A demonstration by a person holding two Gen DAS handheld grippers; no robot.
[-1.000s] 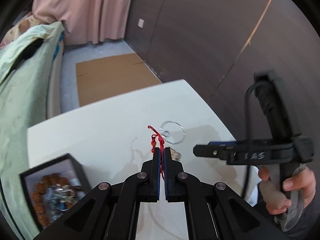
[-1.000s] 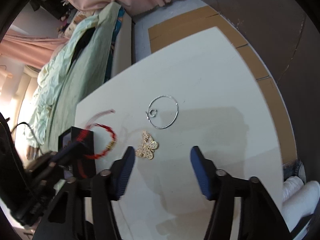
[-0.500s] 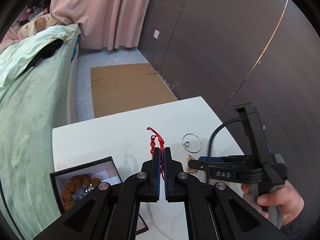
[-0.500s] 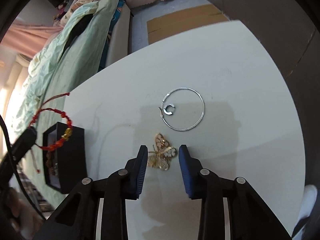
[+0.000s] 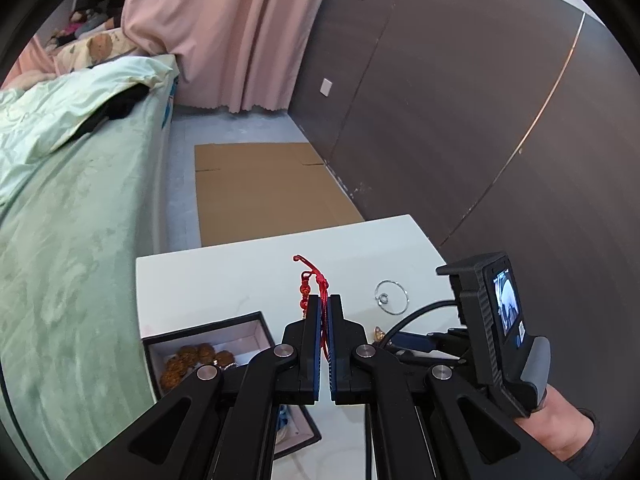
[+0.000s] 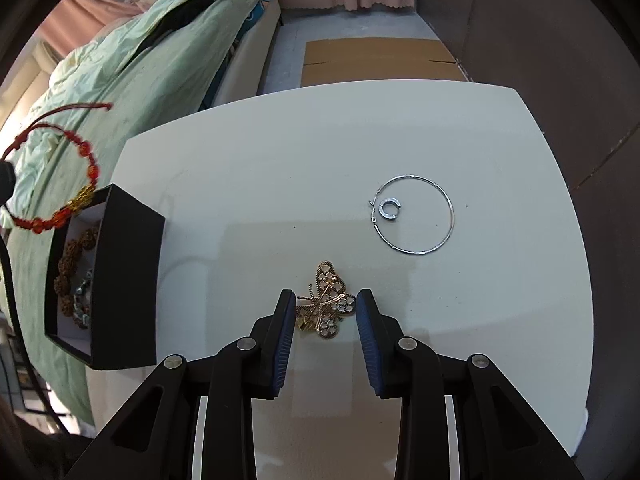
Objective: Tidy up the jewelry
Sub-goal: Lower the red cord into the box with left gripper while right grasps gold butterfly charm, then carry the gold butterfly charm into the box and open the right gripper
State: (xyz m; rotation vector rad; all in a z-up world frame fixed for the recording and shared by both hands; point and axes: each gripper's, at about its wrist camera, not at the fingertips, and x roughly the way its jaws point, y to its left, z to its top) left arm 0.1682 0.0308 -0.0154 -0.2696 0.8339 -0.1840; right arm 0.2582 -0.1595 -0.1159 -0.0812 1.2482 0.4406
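Left wrist view: my left tongs [image 5: 325, 304] clamped on the red bracelet [image 5: 310, 282], held above the tabletop [image 5: 224, 276] near the black box [image 5: 224, 332].

Right wrist view: my right tongs [image 6: 326, 310] apart, straddling the gold butterfly brooch [image 6: 326, 306]; silver hoop [image 6: 414, 215] lies beyond.

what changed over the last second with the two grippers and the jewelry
The right gripper moved in on the gold butterfly brooch and narrowed its fingers to bracket it, not yet clamped. The left gripper, shut on the red bracelet, carried it toward the black box. The large hoop, small ring and box stayed put.
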